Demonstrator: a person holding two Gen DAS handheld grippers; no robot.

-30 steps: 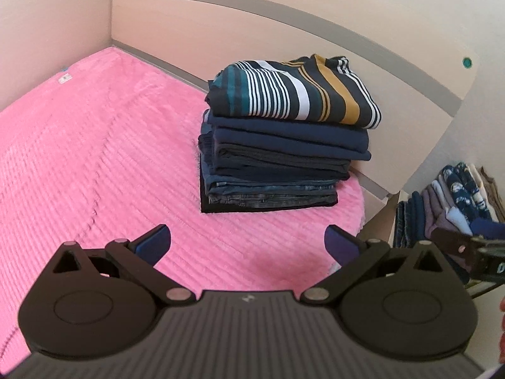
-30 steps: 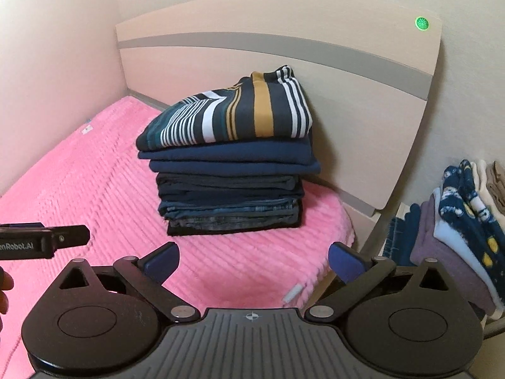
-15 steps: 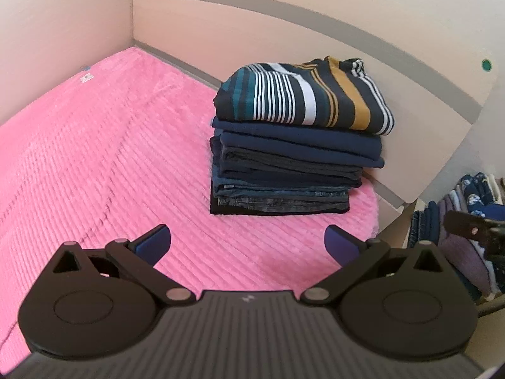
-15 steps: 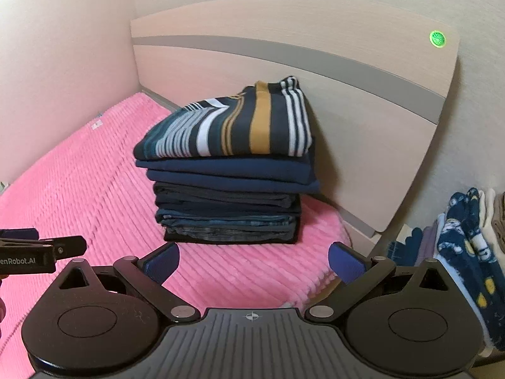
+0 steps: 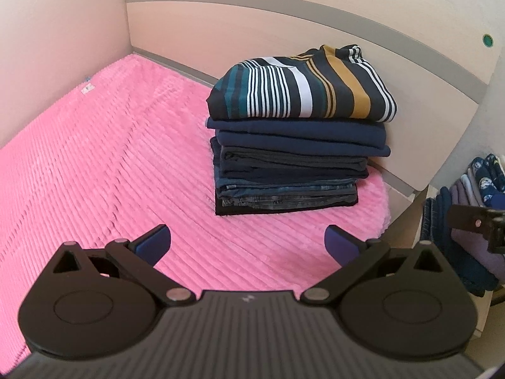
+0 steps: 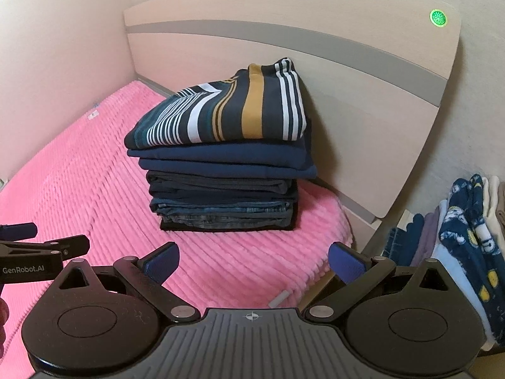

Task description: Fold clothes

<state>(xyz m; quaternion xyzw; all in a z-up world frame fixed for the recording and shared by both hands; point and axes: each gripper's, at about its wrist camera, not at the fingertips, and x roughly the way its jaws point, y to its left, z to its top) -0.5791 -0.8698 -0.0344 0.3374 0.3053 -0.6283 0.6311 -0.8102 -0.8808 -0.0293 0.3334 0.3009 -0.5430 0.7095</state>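
A pink ribbed blanket (image 5: pixel 94 164) covers the bed and fills most of both views. Behind it stands a pale headboard (image 5: pixel 315 31) with a grey band, and a green dot (image 6: pixel 438 18) shows near its upper right corner.

On the blanket, close to the headboard at the bed's right end, sits a stack (image 5: pixel 293 170) of folded clothes: dark jeans and grey pieces at the bottom, navy pieces above, and a striped top (image 5: pixel 303 88) lying uppermost, its bands white, teal and mustard on navy. The stack stands upright, its edges roughly flush.

Off the bed to the right, more clothes (image 6: pixel 467 240) lie layered on edge: navy printed fabric, light blue, purple and cream.

The left gripper (image 5: pixel 247 244) hangs above the blanket in front of the stack, jaws spread wide, nothing between its blue pads (image 5: pixel 154 243). The right gripper (image 6: pixel 252 263) is just as wide apart and empty, over the bed's right edge, also short of the stack. Each gripper appears at the edge of the other's view, side by side, well apart from the stack.
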